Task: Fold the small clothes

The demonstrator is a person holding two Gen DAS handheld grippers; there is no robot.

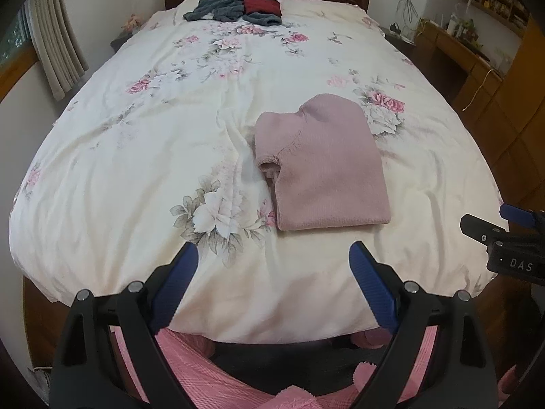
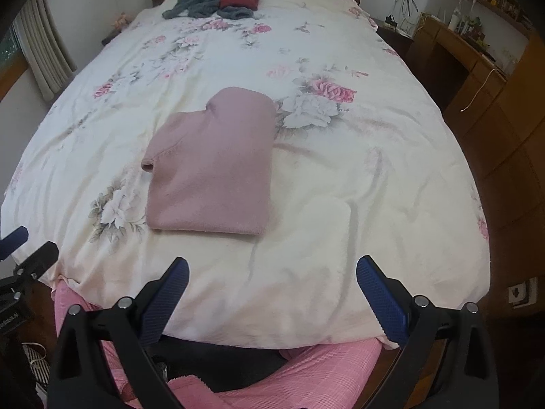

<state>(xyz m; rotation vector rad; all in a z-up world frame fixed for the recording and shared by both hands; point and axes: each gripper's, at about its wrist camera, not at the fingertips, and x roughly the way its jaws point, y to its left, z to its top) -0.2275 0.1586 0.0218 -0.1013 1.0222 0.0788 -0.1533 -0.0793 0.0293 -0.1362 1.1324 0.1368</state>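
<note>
A pink knitted sweater (image 1: 323, 167) (image 2: 214, 167) lies folded into a neat rectangle on the floral bed cover (image 1: 136, 156) (image 2: 357, 187), near the foot of the bed. One sleeve end sticks out at its left side. My left gripper (image 1: 272, 255) hangs open above the bed's near edge, a little short of the sweater, with nothing between its blue pads. My right gripper (image 2: 272, 266) is open too, likewise back from the sweater and empty. Each gripper shows at the edge of the other's view.
A heap of grey and dark red clothes (image 1: 238, 5) (image 2: 218, 0) lies at the head of the bed by the wooden headboard. A wooden desk (image 1: 456, 51) with clutter stands to the right. Curtains (image 1: 58, 44) hang at the left. Pink cloth (image 2: 306, 375) shows below the grippers.
</note>
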